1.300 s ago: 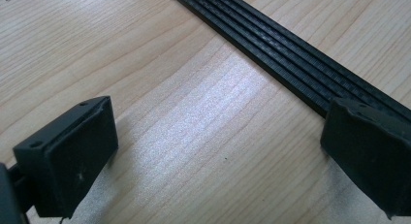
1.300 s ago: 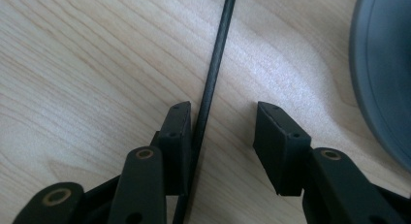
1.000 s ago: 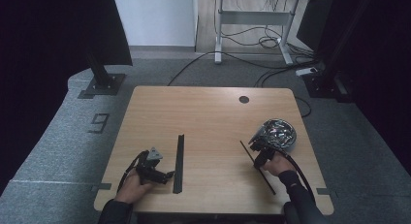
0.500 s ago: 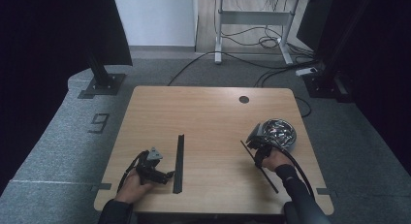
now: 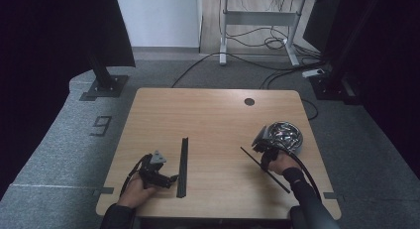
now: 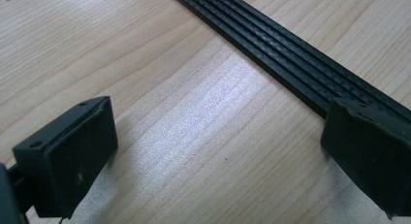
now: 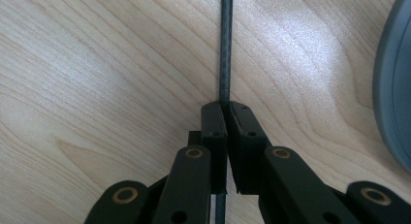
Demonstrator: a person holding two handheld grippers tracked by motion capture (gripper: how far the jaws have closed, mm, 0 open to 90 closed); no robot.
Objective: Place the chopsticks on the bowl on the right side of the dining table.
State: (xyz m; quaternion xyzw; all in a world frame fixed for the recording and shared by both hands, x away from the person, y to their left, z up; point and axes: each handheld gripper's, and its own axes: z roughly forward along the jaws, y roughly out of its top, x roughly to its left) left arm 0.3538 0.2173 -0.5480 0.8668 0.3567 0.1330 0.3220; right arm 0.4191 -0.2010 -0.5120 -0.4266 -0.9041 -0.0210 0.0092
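Note:
A thin black rod [image 5: 270,174] lies slantwise on the wooden table [image 5: 213,120] at the right. My right gripper [image 5: 263,162] is shut on it. In the right gripper view its jaws [image 7: 224,110] have just been closing, and they pinch the rod [image 7: 225,49], which runs straight ahead. A flat ribbed black strip [image 5: 183,164] lies at the left. My left gripper [image 5: 171,179] rests low beside it, open. In the left gripper view [image 6: 218,122] bare wood lies between the jaws, and the right jaw sits at the edge of the strip [image 6: 291,54].
A shiny metal bowl [image 5: 285,135] stands just right of the right gripper, its grey rim [image 7: 395,88] close to the jaws. A round cable hole [image 5: 249,101] is at the table's far right. Both forearms come in over the near edge.

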